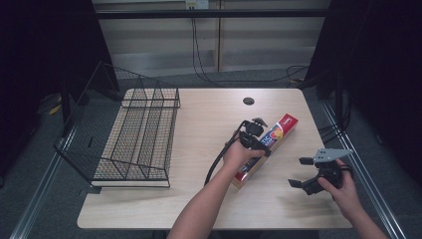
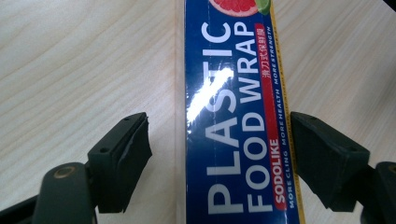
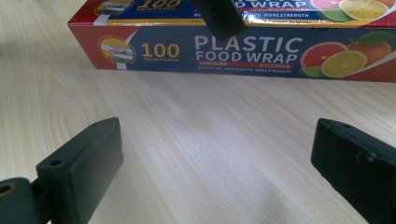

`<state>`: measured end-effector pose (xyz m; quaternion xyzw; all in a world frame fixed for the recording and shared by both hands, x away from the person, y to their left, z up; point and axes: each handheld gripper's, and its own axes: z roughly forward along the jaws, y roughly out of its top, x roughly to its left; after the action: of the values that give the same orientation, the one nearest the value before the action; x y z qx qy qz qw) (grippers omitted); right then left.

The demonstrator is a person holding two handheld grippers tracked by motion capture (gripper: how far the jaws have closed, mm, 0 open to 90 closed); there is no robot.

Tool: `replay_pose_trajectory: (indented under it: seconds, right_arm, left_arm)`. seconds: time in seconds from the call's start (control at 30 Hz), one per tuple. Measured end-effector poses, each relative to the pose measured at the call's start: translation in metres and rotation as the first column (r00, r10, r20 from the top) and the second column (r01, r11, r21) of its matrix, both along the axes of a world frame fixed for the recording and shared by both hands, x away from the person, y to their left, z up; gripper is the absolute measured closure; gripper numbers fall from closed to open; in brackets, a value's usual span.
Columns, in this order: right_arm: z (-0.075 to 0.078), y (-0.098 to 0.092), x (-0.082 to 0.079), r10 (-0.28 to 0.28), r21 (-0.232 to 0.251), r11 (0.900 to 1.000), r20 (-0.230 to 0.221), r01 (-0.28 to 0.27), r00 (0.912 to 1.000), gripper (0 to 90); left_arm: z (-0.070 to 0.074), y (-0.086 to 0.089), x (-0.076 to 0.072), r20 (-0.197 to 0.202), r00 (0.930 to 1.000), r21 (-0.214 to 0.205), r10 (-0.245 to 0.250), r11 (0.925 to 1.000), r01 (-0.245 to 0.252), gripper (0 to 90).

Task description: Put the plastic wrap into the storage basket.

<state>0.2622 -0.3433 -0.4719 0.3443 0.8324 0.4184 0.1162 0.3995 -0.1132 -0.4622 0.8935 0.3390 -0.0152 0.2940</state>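
Table (image 1: 199, 199): light wood top with rounded corners and a dark round hole (image 1: 248, 101) near its far edge.

Wire rack (image 1: 134, 134): black mesh, standing on the left part of the table, tall back panel leaning out to the left, dividers running near to far.

Plastic food wrap box (image 1: 278, 130): long carton in blue and red with citrus pictures, lying flat at the table's centre-right, set diagonally, one end toward the near edge and the other toward the far right. Lettering reads "PLASTIC FOOD WRAP"; the side panel in the right gripper view (image 3: 243, 51) carries "100".

Left gripper (image 1: 255, 140): held in the left hand (image 1: 239, 155) over the middle of the box, cable (image 1: 219, 159) trailing back along the forearm. In the left gripper view (image 2: 219, 154) its jaws stand apart, one on either side of the box (image 2: 233, 116), neither pad touching the carton.

Right gripper (image 1: 301, 173): held in the right hand (image 1: 343, 191) to the right of the box, near the table's near right corner, grey plate on top. Jaws spread wide (image 3: 215, 172) over bare wood, facing the box's long side, well apart from it.
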Motion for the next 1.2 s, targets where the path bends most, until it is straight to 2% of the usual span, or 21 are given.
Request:
replay_pose_trajectory:
  seconds: [0.1, 0.23, 0.27, 0.37, 0.4, 0.5, 0.6, 0.67, 0.87, 1.0, 1.13, 1.2]
  right_arm:
    - [0.0, 0.0, 0.0, 0.005, 0.003, 1.0, -0.002, -0.005, 1.0, 2.0]
    - [-0.001, 0.001, 0.0, 0.005, 0.003, 1.0, -0.006, -0.005, 1.0, 2.0]
    - [-0.001, 0.002, 0.0, 0.005, 0.003, 1.0, -0.006, -0.005, 1.0, 2.0]
    - [0.0, 0.001, 0.0, 0.004, 0.002, 1.0, -0.003, -0.004, 1.0, 2.0]
    - [0.0, 0.001, 0.0, 0.005, 0.002, 1.0, -0.002, -0.005, 1.0, 2.0]
    - [-0.001, 0.001, 0.0, 0.001, -0.001, 1.0, -0.005, -0.001, 1.0, 2.0]
    - [-0.002, 0.0, 0.001, 0.007, 0.003, 1.0, -0.006, -0.007, 1.0, 2.0]
    - [-0.001, 0.0, 0.001, 0.008, 0.002, 1.0, -0.004, -0.008, 1.0, 2.0]
    - [0.0, 0.002, 0.001, 0.009, 0.002, 1.0, -0.003, -0.009, 1.0, 2.0]
    - [0.0, 0.002, 0.001, 0.017, 0.007, 0.9998, 0.0, -0.017, 0.9999, 2.0]
    - [-0.001, 0.002, 0.001, 0.015, 0.006, 0.9999, -0.004, -0.015, 0.9999, 2.0]
    - [-0.001, 0.003, 0.001, 0.015, 0.006, 0.9999, -0.003, -0.015, 0.9999, 2.0]
  left_arm:
    - [-0.001, -0.002, 0.0, 0.003, 0.9999, -0.004, -0.014, 0.9999, 0.014, 25.5]
    - [-0.001, -0.006, 0.0, -0.028, 0.9993, -0.004, -0.024, 0.9997, 0.023, 34.7]
    - [0.0, -0.007, 0.0, -0.02, 0.9992, 0.012, -0.036, 0.9993, 0.036, 36.1]
    - [0.002, -0.009, 0.0, -0.024, 0.9993, 0.038, -0.028, 0.9988, 0.029, 38.2]
    - [0.005, -0.01, -0.001, -0.016, 0.9995, 0.057, -0.026, 0.998, 0.027, 39.6]
    - [0.011, -0.012, -0.002, -0.028, 0.9989, 0.133, -0.038, 0.9902, 0.042, 43.8]
    - [0.015, -0.006, -0.003, -0.069, 0.9967, 0.159, -0.042, 0.9858, 0.053, 45.2]
    - [0.018, 0.0, -0.004, -0.063, 0.9966, 0.172, -0.053, 0.9831, 0.063, 45.5]
    - [0.024, 0.021, -0.004, -0.081, 0.9962, 0.183, -0.03, 0.982, 0.045, 45.9]
    - [0.023, 0.032, -0.007, -0.062, 0.9979, 0.194, -0.015, 0.9807, 0.027, 45.5]
    - [0.019, 0.04, -0.008, -0.064, 0.9979, 0.186, -0.009, 0.9824, 0.021, 45.3]
    - [0.014, 0.041, -0.008, -0.05, 0.9987, 0.18, -0.008, 0.9836, 0.016, 44.7]
